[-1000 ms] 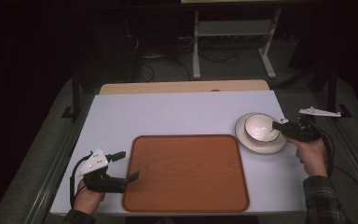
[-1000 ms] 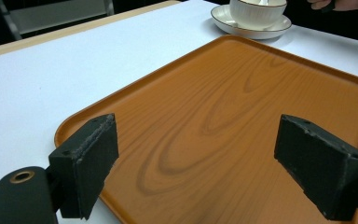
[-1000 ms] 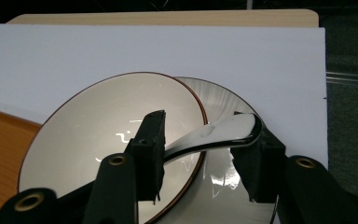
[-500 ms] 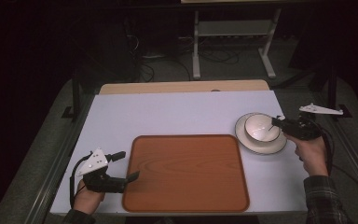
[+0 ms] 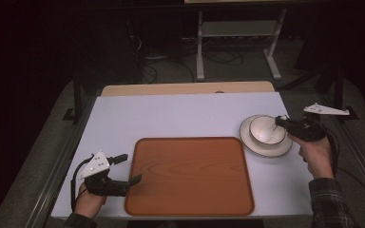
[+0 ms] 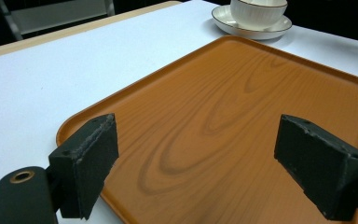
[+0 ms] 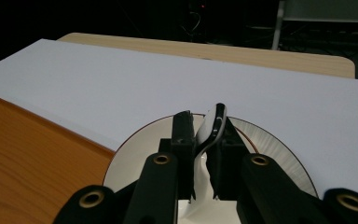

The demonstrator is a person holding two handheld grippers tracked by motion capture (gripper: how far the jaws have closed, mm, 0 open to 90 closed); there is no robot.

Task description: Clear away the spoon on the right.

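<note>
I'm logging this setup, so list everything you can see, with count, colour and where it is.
Tray: one, orange-brown wood grain, middle of the table near the person.
Plate: one, white with a thin dark rim line, right of the tray.
Bowl: one, white, on the plate.
Table: one, white top.
Metal stand: one, grey, behind the table.
Left gripper: one, black, fingers open at the tray's left edge.
Right gripper: one, black, fingers shut on the bowl's rim.
</note>
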